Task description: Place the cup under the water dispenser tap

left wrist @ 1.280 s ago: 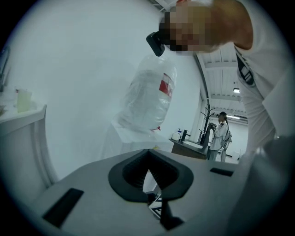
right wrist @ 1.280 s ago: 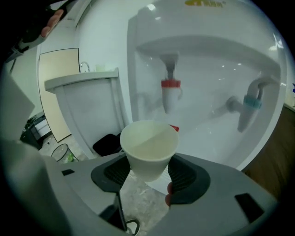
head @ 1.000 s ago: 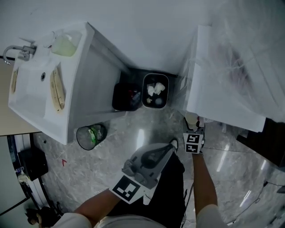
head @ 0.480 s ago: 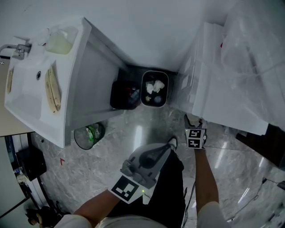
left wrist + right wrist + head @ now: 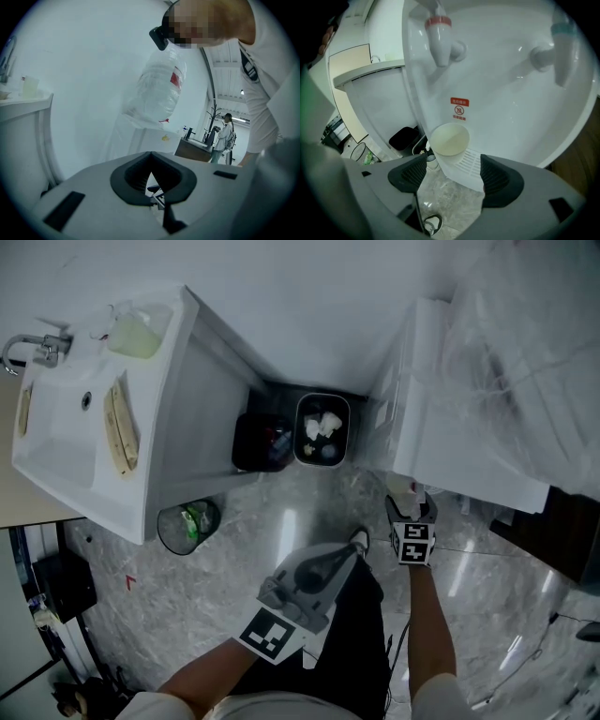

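Grey marbled floor (image 5: 234, 568) runs across the head view. At its right stands the white water dispenser (image 5: 469, 427), with a large clear bottle (image 5: 534, 343) in plastic wrap mounted on top. At its left stands a white sink unit (image 5: 84, 456), which carries a metal faucet (image 5: 37, 348) and a pale yellow-green container (image 5: 136, 334) on its rim.

In the corner between the two units sit a black bin (image 5: 262, 442) and, just beside it, a grey bin (image 5: 323, 432) holding white scraps. A round mesh basket (image 5: 190, 526) stands on the floor just before the sink unit. All three are well apart from the dispenser's front.

Left gripper (image 5: 342, 563): held near level over the person's dark trousers. Its jaws are drawn together with nothing in them. Its own view shows the bottle from the side and a bystander (image 5: 226, 136) far off beside a dark counter (image 5: 197, 150).

Right gripper (image 5: 453, 168): angled down at the dispenser front. Its jaws are at full spread, having just been opening. Neither pad touches anything, and only floor and the tray's edge show in the gap.

Cup (image 5: 450, 139): white and upright, mouth up. It stands on the left end of the slotted drip tray (image 5: 471, 161), just ahead of the right gripper's jaw tips and clear of both. The red-capped tap (image 5: 439, 35) hangs above it, and the blue-capped tap (image 5: 562, 42) is well to the right. A small red warning label (image 5: 459, 108) sits on the panel between the red-capped tap and the cup.
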The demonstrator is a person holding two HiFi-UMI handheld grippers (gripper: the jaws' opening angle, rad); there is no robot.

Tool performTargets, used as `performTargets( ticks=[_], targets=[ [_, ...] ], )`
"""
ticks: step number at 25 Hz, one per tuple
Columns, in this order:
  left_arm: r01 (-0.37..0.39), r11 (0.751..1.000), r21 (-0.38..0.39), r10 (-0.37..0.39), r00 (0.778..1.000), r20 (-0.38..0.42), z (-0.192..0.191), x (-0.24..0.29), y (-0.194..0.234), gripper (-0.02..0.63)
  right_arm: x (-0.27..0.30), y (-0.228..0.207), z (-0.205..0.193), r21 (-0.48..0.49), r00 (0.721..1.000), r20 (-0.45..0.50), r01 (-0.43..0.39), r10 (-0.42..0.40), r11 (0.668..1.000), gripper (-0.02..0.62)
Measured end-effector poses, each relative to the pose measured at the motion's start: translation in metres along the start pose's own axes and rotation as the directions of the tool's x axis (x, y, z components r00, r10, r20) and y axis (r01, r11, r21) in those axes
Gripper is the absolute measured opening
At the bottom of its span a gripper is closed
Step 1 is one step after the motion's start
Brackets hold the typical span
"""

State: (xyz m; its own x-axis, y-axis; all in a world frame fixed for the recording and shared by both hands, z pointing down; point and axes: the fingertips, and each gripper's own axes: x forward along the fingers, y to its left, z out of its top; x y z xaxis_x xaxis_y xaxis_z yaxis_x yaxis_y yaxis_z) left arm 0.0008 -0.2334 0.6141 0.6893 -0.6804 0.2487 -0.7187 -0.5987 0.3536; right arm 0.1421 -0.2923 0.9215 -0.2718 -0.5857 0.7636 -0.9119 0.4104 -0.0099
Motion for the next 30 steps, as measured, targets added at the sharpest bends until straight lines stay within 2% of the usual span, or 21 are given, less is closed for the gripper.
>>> performTargets(
  ticks=[3,5,9,12,14,17,22,26,30],
  targets=[
    [0.007,1.0,0.029,-0.007,1.0,-0.02,0.008,-0.004,-0.01,0.003,-0.041,0.008,0.004,0.026,1.0,0.006,0.018,-0.018,0.999,0.325],
    [0.007,0.999,0.04,-0.005,1.0,-0.028,0.018,-0.007,-0.016,0.003,-0.075,0.019,0.022,0.034,0.999,0.034,0.016,-0.017,0.999,0.324],
    [0.01,0.998,0.058,-0.008,0.999,-0.046,0.048,-0.017,-0.034,0.003,-0.152,0.049,0.083,0.062,0.99,0.136,-0.034,0.026,0.997,0.322],
    [0.048,0.996,0.073,-0.044,0.997,-0.065,0.071,-0.027,-0.055,0.003,-0.21,0.066,0.133,0.081,0.974,0.22,-0.07,0.051,0.994,0.31],
    [0.079,0.994,0.076,-0.074,0.995,-0.073,0.086,-0.034,-0.071,0.003,-0.249,0.073,0.165,0.08,0.96,0.274,-0.075,0.05,0.994,0.265],
    [0.087,0.993,0.083,-0.08,0.993,-0.086,0.107,-0.044,-0.087,0.003,-0.304,0.08,0.205,0.07,0.939,0.343,-0.064,0.036,0.996,0.137],
    [0.074,0.995,0.06,-0.067,0.992,-0.105,0.133,-0.063,-0.114,0.003,-0.383,0.094,0.247,0.073,0.905,0.426,-0.041,0.006,0.997,0.032],
    [0.1,0.994,0.038,-0.097,0.993,-0.072,0.157,-0.08,-0.142,0.003,-0.433,0.102,0.263,0.109,0.882,0.472,-0.041,-0.015,0.993,0.015],
    [0.126,0.99,0.066,-0.122,0.991,-0.05,0.173,-0.091,-0.162,0.003,-0.464,0.112,0.269,0.105,0.871,0.491,-0.037,-0.02,0.994,0.015]
  ],
)
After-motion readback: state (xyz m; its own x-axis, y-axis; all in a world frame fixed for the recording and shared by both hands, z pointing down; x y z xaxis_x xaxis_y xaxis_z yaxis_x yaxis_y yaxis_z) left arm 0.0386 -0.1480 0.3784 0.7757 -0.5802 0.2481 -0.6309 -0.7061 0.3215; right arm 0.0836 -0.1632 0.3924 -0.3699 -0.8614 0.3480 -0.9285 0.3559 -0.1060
